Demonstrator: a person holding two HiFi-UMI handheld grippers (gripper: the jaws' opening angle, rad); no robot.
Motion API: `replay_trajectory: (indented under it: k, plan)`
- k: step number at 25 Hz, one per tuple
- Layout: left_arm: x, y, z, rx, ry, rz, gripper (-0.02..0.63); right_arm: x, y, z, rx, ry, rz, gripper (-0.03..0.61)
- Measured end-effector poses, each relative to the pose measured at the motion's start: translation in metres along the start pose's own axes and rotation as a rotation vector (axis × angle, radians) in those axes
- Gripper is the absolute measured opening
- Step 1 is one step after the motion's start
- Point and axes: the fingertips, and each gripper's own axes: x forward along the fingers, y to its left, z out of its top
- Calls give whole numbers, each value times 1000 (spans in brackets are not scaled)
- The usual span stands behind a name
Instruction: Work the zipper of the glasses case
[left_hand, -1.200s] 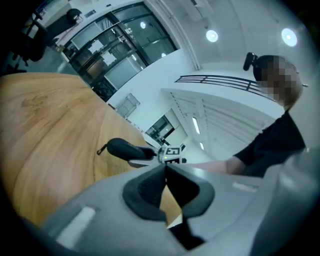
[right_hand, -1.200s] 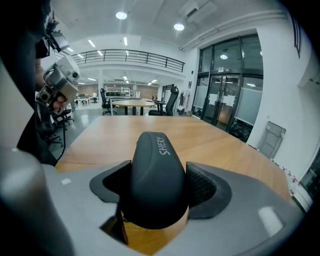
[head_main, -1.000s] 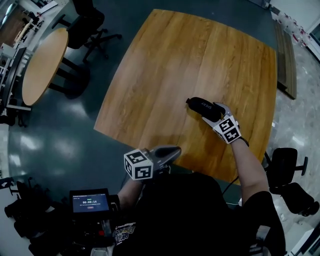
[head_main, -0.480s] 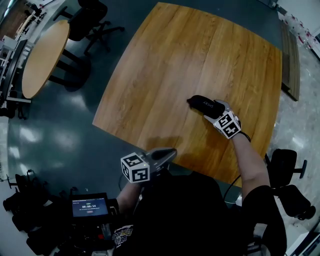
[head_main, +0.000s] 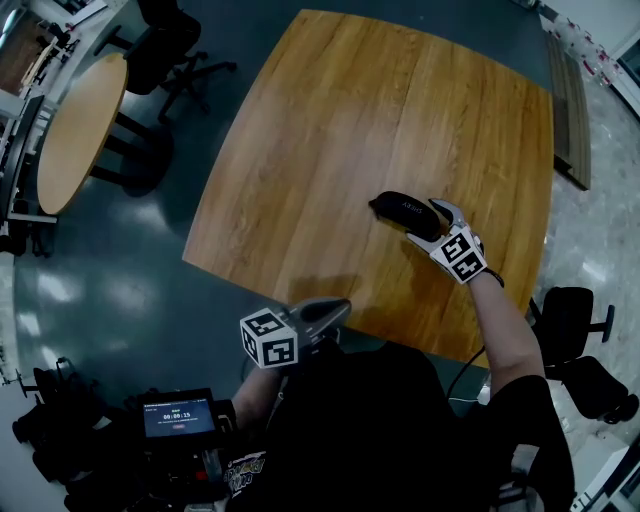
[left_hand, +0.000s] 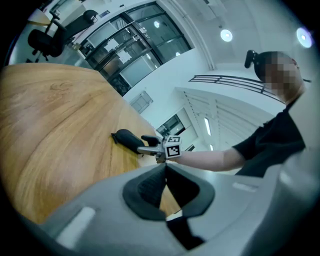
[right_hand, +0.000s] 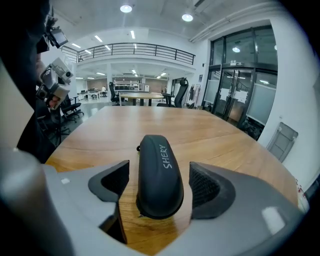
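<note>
Squarely ahead, the black oblong glasses case is lying on the wooden table, its long axis running untouched between the opening jaws of the right gripper, while the closed left gripper is hanging well apart.

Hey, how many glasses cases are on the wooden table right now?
1. The black glasses case lies on the wooden table between the right gripper's opening jaws, not gripped. None seems hidden.

Holding left gripper shut at 6 o'clock; reaching right gripper out at 3 o'clock, opening jaws astride glasses case.
</note>
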Motion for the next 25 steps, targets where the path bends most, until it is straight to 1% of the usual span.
replay_trajectory:
  k: [2, 3, 4, 5, 9, 13, 15, 17, 19, 22, 25]
  plan:
    - [-1, 0, 0, 7, 7, -15, 0, -16, 2, 13, 17, -59, -35, 330]
    - [-1, -1, 1, 11, 9, -24, 0, -26, 3, 19, 38, -96, -64, 269]
    - [-1, -2, 3, 16, 10, -36, 0, -37, 3, 25, 67, -132, -98, 170]
    - [0, -3, 5, 23, 12, -49, 0, -47, 4, 31, 104, -168, -129, 5]
    - [2, -7, 15, 59, 28, -96, 0, -82, 25, 66, 318, -312, -182, 5]
    - [-2, -12, 30, 92, 20, -125, 0, -116, 50, 107, 625, -470, -212, 5]
    - [-6, -12, 39, 106, 4, -118, 0, -135, 68, 126, 737, -558, -208, 5]
    - [-10, -11, 44, 118, -3, -108, 0, -152, 92, 142, 776, -618, -204, 5]
    - [-12, -13, 47, 129, 6, -109, 0, -163, 117, 152, 765, -643, -216, 5]
    - [-11, -22, 47, 139, 51, -158, 0, -175, 146, 162, 762, -681, -260, 5]
    - [-5, -38, 37, 159, 105, -206, 0, -182, 168, 157, 780, -694, -285, 5]
